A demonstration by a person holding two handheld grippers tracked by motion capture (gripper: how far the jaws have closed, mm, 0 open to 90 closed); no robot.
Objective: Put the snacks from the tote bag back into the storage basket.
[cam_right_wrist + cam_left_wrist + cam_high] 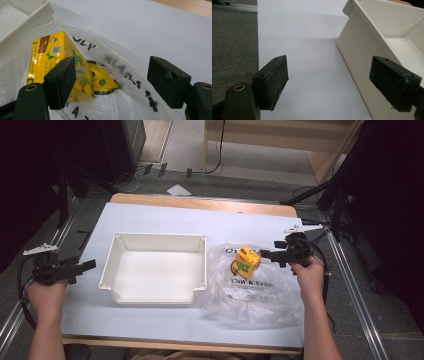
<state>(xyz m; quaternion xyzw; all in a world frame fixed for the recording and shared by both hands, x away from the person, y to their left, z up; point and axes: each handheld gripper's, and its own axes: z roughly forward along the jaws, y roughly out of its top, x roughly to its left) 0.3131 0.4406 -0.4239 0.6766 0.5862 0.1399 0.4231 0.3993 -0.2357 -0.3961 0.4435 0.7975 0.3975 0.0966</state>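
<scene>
A wooden table [200,202] under a pale blue-white sheet [165,217] stood on grey carpet [250,187]. Metal floor rails [355,285] ran along both sides. Black stand legs [320,195] and dark drapes flanked it. Beyond lay a light wooden shelf unit [300,140], trailing black cables [217,150] and a white paper scrap [178,190].
</scene>
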